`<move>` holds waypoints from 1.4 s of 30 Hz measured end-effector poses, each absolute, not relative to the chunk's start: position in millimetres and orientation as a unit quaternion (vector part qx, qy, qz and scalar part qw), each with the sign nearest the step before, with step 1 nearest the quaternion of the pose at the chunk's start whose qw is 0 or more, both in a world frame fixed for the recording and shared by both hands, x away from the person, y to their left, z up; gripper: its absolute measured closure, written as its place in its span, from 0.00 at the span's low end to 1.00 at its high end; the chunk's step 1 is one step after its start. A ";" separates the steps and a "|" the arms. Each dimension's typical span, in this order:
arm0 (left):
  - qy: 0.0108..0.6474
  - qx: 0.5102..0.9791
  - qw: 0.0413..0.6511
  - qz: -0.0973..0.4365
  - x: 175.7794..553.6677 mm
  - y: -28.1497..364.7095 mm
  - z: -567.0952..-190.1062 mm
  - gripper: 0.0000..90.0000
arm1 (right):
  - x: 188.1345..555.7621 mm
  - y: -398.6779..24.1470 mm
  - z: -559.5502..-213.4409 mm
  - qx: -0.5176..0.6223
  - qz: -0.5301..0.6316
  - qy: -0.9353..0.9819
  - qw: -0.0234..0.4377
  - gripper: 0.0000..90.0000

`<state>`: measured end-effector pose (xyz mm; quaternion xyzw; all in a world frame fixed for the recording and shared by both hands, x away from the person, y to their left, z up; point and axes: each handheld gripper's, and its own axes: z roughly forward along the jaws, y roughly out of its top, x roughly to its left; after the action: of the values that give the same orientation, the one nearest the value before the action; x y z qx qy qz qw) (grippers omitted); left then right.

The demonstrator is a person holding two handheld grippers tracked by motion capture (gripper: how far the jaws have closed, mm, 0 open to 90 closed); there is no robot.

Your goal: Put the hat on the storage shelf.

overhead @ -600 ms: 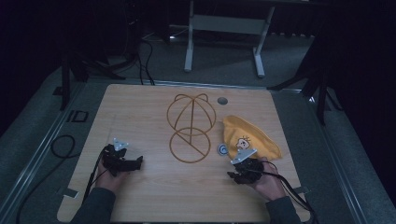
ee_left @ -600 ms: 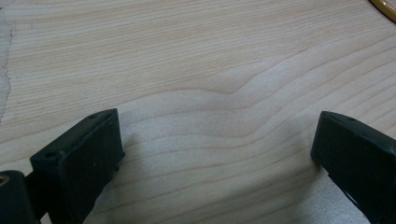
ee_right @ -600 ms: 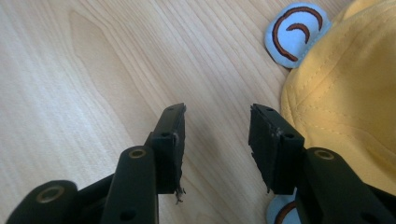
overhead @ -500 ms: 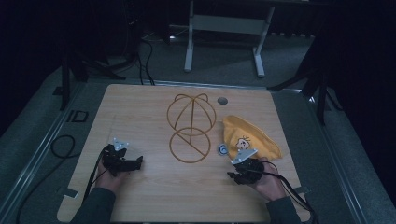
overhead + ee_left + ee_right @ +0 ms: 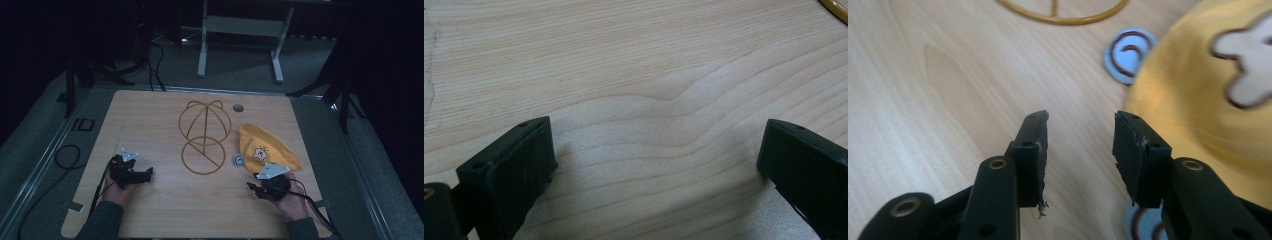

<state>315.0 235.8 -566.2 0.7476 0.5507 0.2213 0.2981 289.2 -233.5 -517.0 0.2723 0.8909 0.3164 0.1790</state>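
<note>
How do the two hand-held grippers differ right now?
The left gripper has its jaws spread wide over bare wood; the right gripper has a narrower gap. The left sits away from everything; the right is right beside the yellow cloth and a round blue sticker. Both are open, holding nothing.

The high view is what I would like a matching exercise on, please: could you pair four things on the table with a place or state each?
Things:
1. yellow cap
2. wire frame
3. left tongs
4. round sticker

Places or states:
A. open over bare wood
B. middle of the table
C. right side, cartoon patch on top
D. flat beside the cap's left edge

Pairs: 1-C, 2-B, 3-A, 4-D
</note>
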 end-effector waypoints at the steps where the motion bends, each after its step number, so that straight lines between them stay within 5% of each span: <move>1: 0.551 0.748 0.298 0.221 315.0 235.8 -566.1 0.02 | 288.8 -235.7 -517.4 0.275 0.319 0.888 0.183 0.64; 17: 0.551 0.747 0.298 0.221 315.0 235.7 -566.2 0.02 | 284.2 -271.0 -524.2 0.307 0.293 0.881 0.210 0.59; 30: 0.551 0.747 0.298 0.221 315.0 235.7 -566.2 0.02 | 306.9 -278.4 -541.1 0.328 0.258 0.890 0.181 0.57; 42: 0.551 0.746 0.299 0.222 315.0 235.6 -566.3 0.02 | 317.9 -270.6 -531.4 0.310 0.200 0.910 0.188 0.90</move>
<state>315.0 235.6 -566.3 0.7465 0.5514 0.2216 0.2994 317.9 -270.6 -531.4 0.3096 0.9103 0.2000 0.1881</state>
